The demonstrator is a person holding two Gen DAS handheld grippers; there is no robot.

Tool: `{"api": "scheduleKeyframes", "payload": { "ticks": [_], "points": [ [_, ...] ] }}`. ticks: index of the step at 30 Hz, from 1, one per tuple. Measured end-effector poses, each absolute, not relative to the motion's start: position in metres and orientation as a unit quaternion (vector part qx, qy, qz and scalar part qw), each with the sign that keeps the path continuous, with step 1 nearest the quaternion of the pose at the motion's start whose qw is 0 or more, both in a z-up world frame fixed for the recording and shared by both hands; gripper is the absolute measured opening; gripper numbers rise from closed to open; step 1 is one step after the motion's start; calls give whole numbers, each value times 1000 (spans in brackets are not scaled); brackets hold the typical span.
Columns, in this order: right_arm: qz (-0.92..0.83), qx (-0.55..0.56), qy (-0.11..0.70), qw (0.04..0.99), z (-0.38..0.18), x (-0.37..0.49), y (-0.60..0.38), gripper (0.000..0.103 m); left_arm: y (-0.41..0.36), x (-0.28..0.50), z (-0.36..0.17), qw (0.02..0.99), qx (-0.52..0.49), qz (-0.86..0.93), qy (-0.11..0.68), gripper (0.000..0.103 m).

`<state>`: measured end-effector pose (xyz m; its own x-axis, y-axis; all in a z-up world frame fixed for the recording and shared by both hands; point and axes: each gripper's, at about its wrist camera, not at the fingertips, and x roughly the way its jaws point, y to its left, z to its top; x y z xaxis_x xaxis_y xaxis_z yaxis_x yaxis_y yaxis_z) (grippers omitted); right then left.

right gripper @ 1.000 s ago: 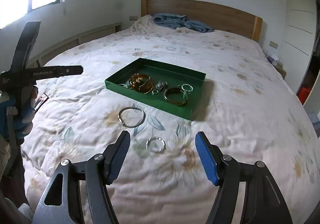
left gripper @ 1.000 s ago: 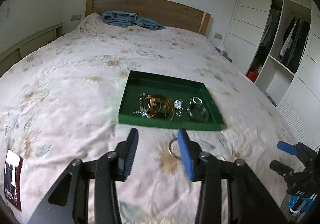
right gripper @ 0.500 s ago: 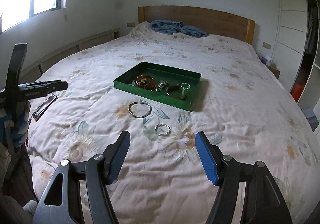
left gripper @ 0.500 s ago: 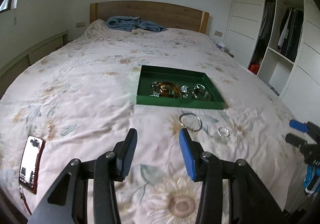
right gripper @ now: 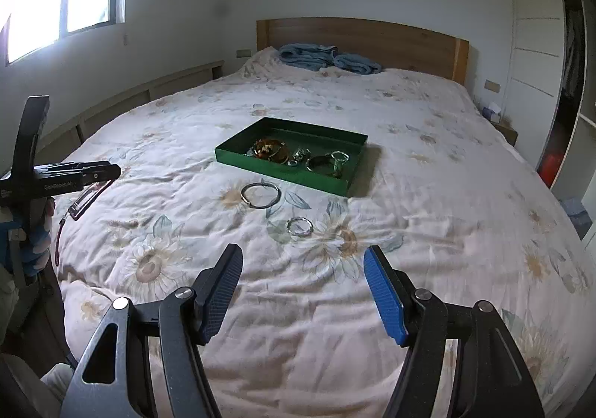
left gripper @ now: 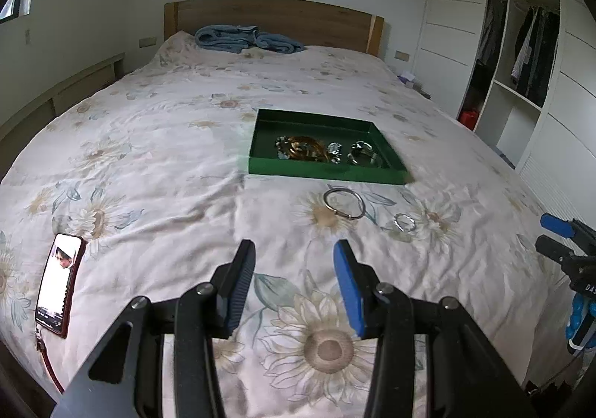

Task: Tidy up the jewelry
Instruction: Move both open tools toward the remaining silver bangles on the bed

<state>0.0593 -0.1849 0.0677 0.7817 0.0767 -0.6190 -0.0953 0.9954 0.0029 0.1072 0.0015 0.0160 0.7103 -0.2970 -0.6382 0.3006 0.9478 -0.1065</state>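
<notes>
From the left wrist, the left gripper (left gripper: 294, 287) hangs with its jaws spread and nothing between them, low over the flowered bedspread (left gripper: 156, 164). Ahead lies the green tray (left gripper: 324, 172), already holding a small heap of bangles and rings. Two pieces lie loose on the cloth just in front of the tray: a large silver bangle (left gripper: 343, 202) and, to its right, a small ring (left gripper: 405, 222). Both look light, stiff and smooth, so they will likely slip; the bangle is best pinched across its thin rim, pressing a little into the soft cover. A phone (left gripper: 59, 284) lies well off to the left, and a blue towel (left gripper: 246, 38) sits by the headboard; neither blocks the way.

From the right wrist, the right gripper (right gripper: 303, 291) is likewise wide open and empty. The small ring (right gripper: 299, 226) lies nearest to it, with the bangle (right gripper: 260, 195) beyond and to the left, and the tray (right gripper: 283, 166) behind both. The ring lies flat in a wrinkle of cloth, so the fingertips may catch fabric with it. The tray's near wall must be cleared when dropping a piece in. The left gripper shows at the far left edge, well apart.
</notes>
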Motion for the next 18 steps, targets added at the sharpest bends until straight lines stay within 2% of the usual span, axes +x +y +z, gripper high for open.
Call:
{"api": "scheduleKeyframes", "payload": {
  "ticks": [18],
  "points": [
    [52, 13, 350, 935, 28, 77, -206, 67, -30, 115, -15, 910, 25, -168, 379, 42]
  ]
}}
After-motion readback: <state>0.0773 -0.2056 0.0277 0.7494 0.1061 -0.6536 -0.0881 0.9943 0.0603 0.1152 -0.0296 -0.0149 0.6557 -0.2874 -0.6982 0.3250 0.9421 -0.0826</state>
